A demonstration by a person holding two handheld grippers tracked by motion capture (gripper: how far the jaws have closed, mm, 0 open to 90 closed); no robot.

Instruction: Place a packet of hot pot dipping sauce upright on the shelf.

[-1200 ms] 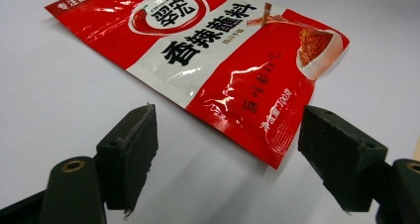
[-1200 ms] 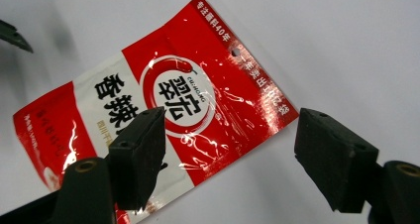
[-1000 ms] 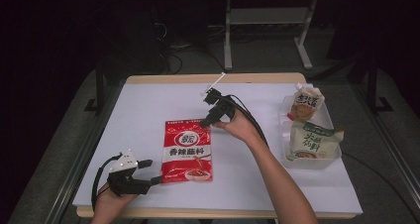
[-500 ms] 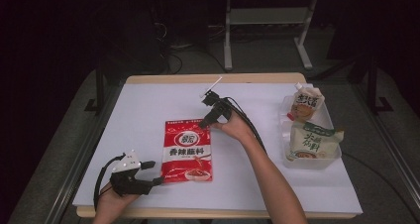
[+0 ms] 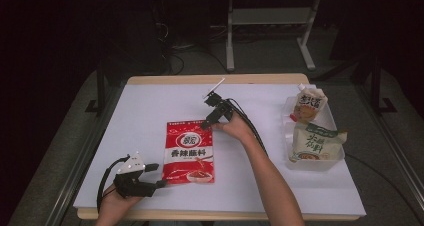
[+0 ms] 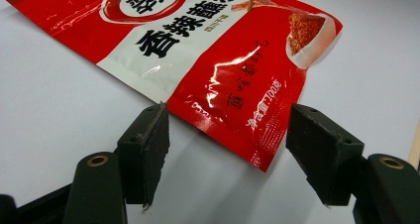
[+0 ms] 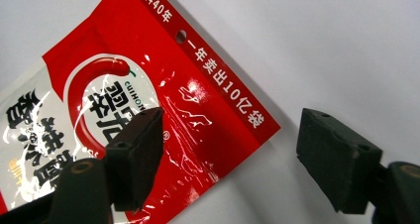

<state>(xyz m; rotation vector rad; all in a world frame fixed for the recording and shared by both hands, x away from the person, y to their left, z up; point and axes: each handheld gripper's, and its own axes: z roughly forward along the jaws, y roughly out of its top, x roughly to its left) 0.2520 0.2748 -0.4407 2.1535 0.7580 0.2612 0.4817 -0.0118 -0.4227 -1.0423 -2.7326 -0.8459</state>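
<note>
Both tongs gape unclamped around the red packet: left tongs, just narrowing, at its near corner, right tongs at its far corner.

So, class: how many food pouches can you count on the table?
3. A red pouch lies flat mid-table; a spouted pouch and a pale pouch stand in the clear tray at the right.

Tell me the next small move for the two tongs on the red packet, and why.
Probably lower the right tongs and close on the packet corner: they straddle it open, pads not touching. The left tongs, closing, bracket the opposite corner.
</note>
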